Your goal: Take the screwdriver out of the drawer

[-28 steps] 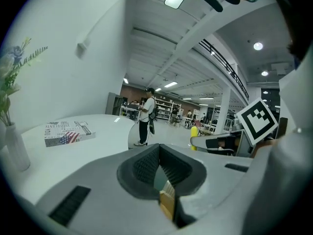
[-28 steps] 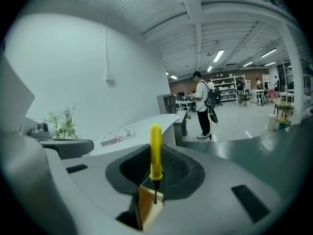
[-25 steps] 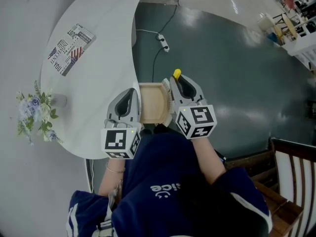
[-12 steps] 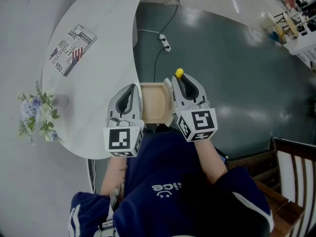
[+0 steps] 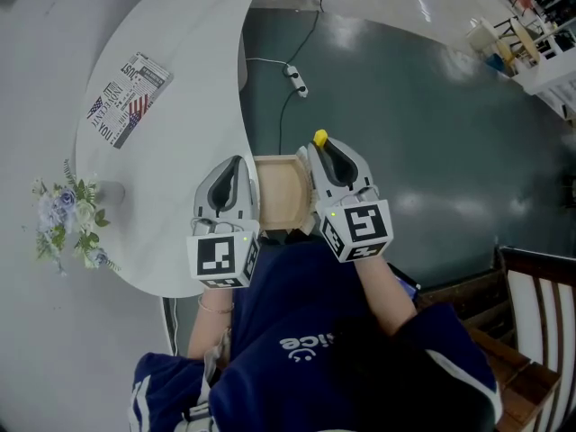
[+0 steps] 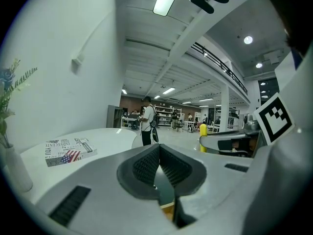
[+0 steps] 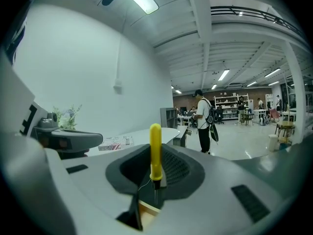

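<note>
Over the open wooden drawer (image 5: 277, 190) at the white table's edge, my right gripper (image 5: 321, 148) is shut on the screwdriver (image 5: 320, 138). Its yellow handle (image 7: 155, 150) stands upright between the pads, and the thin metal shaft points down toward the drawer. My left gripper (image 5: 236, 164) hovers beside it at the drawer's left side. Its pads (image 6: 146, 163) meet at the tips with nothing between them. The drawer's inside looks bare where it shows.
A curved white table (image 5: 180, 115) carries a printed book (image 5: 129, 100) and a vase of flowers (image 5: 67, 219). A power strip (image 5: 297, 77) with its cable lies on the dark floor. A wooden chair (image 5: 531, 331) stands at the lower right. People stand far off in the hall.
</note>
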`<state>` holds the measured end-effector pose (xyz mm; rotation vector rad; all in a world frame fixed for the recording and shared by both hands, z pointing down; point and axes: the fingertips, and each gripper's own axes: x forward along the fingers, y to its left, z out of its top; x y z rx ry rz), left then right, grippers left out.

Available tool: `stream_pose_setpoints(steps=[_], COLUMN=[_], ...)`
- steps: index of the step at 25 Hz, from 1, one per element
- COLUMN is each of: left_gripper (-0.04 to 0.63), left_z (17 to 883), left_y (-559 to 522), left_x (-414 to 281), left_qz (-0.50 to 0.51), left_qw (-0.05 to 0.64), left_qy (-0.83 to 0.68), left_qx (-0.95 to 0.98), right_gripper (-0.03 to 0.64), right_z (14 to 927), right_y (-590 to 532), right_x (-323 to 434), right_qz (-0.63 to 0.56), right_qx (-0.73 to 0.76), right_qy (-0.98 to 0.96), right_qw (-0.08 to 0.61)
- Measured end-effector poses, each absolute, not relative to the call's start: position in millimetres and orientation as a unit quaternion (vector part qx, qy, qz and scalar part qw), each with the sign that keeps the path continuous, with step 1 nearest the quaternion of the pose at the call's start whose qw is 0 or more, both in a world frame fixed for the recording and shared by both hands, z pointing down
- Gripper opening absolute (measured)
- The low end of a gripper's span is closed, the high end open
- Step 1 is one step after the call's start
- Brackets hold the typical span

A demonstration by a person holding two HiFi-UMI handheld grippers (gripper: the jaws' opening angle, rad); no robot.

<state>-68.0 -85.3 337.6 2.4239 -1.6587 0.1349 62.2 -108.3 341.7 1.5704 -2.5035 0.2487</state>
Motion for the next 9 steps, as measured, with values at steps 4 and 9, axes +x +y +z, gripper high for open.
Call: stream_pose_setpoints(steps=[4, 9], left_gripper=[0.005, 0.005], left_z=[337.1, 336.1], left_y=[-87.1, -89.3], left_x=[-66.2, -67.7], left_qz=[0.044, 0.044], left_qw=[0.097, 0.094], left_qy=[-0.562, -0.565], left_qx=[0.82, 0.819], right_gripper=[0.074, 0.075], right_z=[342.1, 342.4], right_y=[-109.2, -110.6], right_x=[63.0, 61.3], right_qz=[0.078, 0.076], right_qx=[0.528, 0.526], right_qy=[-0.841, -0.842], right_qw=[0.092, 0.095])
